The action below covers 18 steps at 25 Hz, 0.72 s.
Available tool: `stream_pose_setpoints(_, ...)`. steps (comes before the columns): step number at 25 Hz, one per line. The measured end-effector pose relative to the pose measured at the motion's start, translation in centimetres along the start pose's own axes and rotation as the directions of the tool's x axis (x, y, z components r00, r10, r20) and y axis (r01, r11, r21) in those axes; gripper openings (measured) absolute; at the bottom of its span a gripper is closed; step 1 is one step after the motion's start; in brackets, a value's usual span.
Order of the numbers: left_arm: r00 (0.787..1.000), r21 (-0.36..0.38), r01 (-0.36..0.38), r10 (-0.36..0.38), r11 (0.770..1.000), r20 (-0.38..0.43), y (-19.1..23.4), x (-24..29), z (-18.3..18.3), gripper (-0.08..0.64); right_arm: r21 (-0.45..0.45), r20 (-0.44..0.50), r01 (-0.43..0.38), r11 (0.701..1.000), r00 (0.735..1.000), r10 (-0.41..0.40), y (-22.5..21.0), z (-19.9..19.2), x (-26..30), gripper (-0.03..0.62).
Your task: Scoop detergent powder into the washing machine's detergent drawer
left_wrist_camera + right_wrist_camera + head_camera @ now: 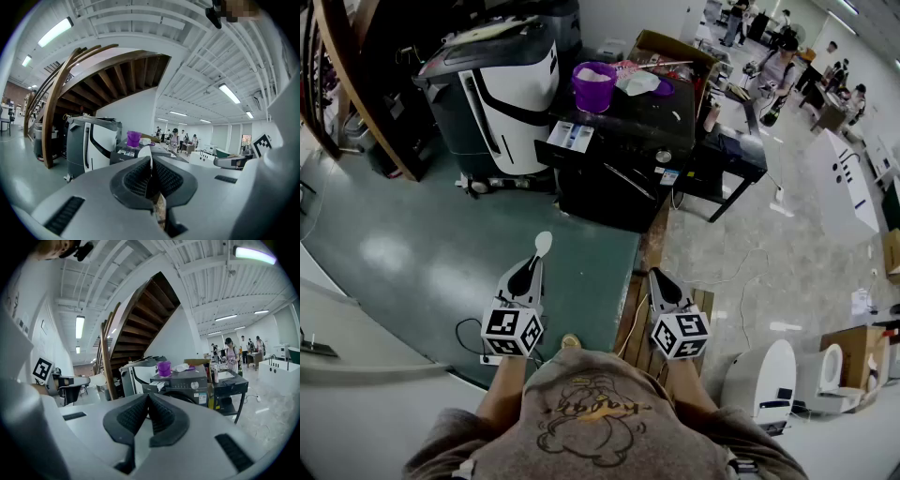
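Left tool pinches a white spoon. Right tool is closed on nothing. Both are far from the washing machine and its open drawer. Next, I think: step close and dip into the purple cup of powder.

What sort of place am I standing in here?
Probably a large open test hall or workshop, not a home: a washing machine stands in the open, loose toilets sit nearby, people work beyond.
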<state>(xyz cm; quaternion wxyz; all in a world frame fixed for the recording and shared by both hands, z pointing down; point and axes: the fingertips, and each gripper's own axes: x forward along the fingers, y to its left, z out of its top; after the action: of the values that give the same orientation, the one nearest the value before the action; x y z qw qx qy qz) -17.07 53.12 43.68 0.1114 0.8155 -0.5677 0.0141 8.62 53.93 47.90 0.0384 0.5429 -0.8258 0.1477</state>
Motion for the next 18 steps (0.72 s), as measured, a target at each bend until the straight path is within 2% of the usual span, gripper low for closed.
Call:
stream_pose_setpoints(7, 1.0, 0.003, -0.005, 0.005, 1.0, 0.003, 0.9, 0.6, 0.1, 0.025, 0.018, -0.001, 0.001, 1.0, 1.0, -0.001, 0.1, -0.2, 1.1, 0.001)
stream_pose_setpoints(18, 0.999, 0.015, 0.032, -0.033, 0.999, 0.007, 4.5, 2.8, 1.1, 0.025, 0.024, 0.006, 0.07, 0.997, 0.998, -0.07, 0.7, 0.0, 4.4, 0.002)
